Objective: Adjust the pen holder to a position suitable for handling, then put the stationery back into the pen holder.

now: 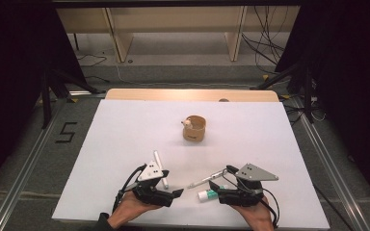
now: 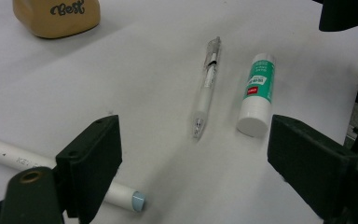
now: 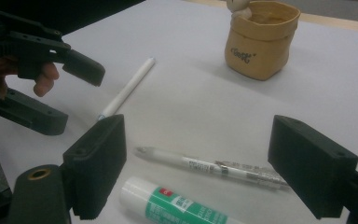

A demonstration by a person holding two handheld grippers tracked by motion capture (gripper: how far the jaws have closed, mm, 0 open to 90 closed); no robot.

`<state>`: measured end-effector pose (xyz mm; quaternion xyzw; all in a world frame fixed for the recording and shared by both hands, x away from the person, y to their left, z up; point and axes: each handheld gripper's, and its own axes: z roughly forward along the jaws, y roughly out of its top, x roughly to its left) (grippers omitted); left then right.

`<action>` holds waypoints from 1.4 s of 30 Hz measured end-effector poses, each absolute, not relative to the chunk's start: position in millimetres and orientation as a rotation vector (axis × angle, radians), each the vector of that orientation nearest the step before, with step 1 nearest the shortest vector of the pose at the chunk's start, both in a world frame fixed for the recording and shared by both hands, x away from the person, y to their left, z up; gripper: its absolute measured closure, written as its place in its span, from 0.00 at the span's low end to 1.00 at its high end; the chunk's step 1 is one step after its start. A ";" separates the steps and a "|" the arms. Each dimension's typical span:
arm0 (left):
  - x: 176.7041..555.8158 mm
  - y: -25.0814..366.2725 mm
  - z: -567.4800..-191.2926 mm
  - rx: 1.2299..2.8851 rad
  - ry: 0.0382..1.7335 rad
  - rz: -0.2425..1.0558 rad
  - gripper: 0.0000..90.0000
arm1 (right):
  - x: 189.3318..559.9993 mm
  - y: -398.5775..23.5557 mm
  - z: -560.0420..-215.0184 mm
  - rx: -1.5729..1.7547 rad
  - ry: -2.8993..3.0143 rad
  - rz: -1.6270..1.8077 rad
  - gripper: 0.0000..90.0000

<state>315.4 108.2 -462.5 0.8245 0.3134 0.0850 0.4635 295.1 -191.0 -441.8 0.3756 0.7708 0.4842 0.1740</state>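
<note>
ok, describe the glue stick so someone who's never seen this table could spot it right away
Start at the white table and go to its near edge, by the right gripper. The glue stick lies there on its side, just nearer than the clear pen. It is short and stubby with a white cap and a green label, unlike the two long thin pens.

Both hands come in from the near edge of the counter, each wrapped around a gripper held low. The left gripper (image 1: 176, 193) points toward the right, jaws spread wide with nothing between them. The right gripper (image 1: 217, 185) points toward the left, jaws likewise spread wide and empty. The two gripper tips face each other, near but apart. A grey three-cornered plate tops each gripper.
</note>
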 end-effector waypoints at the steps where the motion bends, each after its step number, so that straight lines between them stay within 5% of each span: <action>1: 315.4 107.8 -462.5 2.030 0.767 0.208 0.19 | 295.1 -191.6 -441.9 1.064 2.183 1.374 0.22; 42: 310.0 50.9 -474.4 2.213 0.591 0.130 0.19 | 294.5 -201.4 -447.2 1.090 2.168 1.387 0.22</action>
